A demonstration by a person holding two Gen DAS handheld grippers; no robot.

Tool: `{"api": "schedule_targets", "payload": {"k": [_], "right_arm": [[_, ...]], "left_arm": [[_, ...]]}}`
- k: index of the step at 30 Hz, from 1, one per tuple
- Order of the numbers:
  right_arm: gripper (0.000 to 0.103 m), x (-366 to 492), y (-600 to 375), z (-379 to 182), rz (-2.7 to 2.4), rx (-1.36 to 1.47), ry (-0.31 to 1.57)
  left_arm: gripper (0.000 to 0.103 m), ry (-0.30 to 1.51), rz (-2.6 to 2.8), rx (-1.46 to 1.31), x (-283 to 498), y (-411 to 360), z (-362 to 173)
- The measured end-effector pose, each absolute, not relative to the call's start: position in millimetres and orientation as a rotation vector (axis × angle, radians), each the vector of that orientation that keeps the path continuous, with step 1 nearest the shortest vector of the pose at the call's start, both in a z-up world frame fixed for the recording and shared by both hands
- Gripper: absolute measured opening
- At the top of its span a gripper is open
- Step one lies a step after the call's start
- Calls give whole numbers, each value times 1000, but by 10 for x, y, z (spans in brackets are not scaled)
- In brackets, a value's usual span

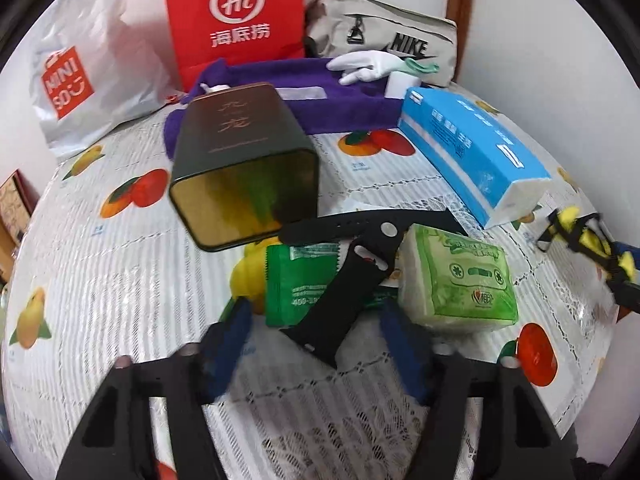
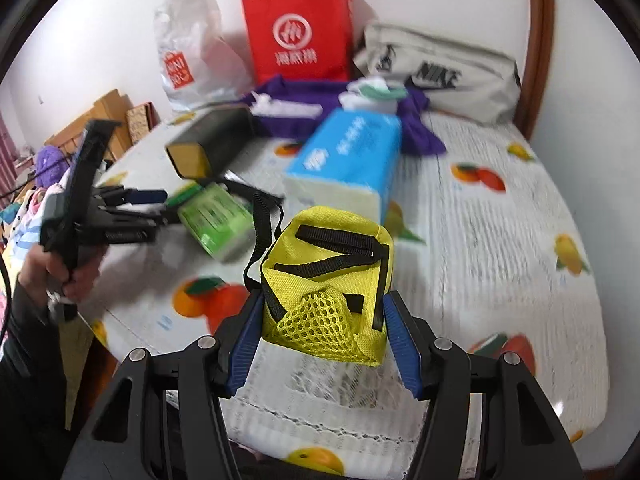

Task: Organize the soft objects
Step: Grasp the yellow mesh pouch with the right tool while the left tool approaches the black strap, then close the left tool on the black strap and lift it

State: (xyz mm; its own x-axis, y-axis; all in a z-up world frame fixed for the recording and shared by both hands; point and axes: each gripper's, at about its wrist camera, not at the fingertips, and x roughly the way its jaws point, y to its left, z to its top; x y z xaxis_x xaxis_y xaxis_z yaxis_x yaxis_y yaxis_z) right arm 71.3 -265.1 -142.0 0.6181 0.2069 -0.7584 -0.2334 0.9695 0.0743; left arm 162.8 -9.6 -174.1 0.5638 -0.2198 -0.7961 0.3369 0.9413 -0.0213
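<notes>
My right gripper point(image 2: 324, 344) is shut on a small yellow pouch point(image 2: 328, 280) with black straps and a mesh pocket, held above the tablecloth. That pouch also shows at the right edge of the left wrist view point(image 1: 580, 236). My left gripper point(image 1: 316, 348) is open low over the table, with the end of a black watch strap point(image 1: 340, 280) lying between its blue pads, untouched. The strap rests across a green sachet point(image 1: 296, 284) and beside a green tissue pack point(image 1: 460, 280). In the right wrist view a hand holds the left gripper point(image 2: 160, 208) next to that tissue pack point(image 2: 216, 220).
A dark tin box point(image 1: 240, 160) lies on its side. A blue tissue box point(image 1: 468, 140) lies to the right of it. Behind are a purple towel point(image 1: 320, 88) with a white glove point(image 1: 364, 66), a grey Nike pouch point(image 1: 384, 32), a red paper bag point(image 1: 236, 16) and a white plastic bag point(image 1: 80, 76).
</notes>
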Motion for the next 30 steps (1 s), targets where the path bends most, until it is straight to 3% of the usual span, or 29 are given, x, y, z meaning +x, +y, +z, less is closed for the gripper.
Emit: {"api": "schedule_targets", "payload": {"k": [1,3,6,16,20,23,27,28,30], "right_arm": [[59,739,-2672,-1470,248,-26,879],[59,778,-2690,-1538,246,-13,888],[59,798,-2680,-1566,262,0,879],[60,832,-2648,-1700,275,7,896],[62,855,-2620,-1761,273,-4,910],[64,844,-2609,-1772,273,-14,911],[66,836,-2623,-1784,272,-18,921],[67,841,-2632,-1785,269,-16,922],[67,848,-2650,-1786,264,-9,924]], "left_arm": [[57,911,-336,147,1628,-106,-1745],[42,905,-338,176,1618,-131,-1759],[34,905,-351,190,1561,-111,-1736],[30,983,-346,158,1243,152,-1711],[35,982,-349,182,1208,148,-1716],[61,981,-361,186,1267,114,-1723],[63,967,-361,217,1348,11,-1746],[59,965,-368,216,1354,-5,-1747],[26,954,-373,216,1352,-28,-1731]]}}
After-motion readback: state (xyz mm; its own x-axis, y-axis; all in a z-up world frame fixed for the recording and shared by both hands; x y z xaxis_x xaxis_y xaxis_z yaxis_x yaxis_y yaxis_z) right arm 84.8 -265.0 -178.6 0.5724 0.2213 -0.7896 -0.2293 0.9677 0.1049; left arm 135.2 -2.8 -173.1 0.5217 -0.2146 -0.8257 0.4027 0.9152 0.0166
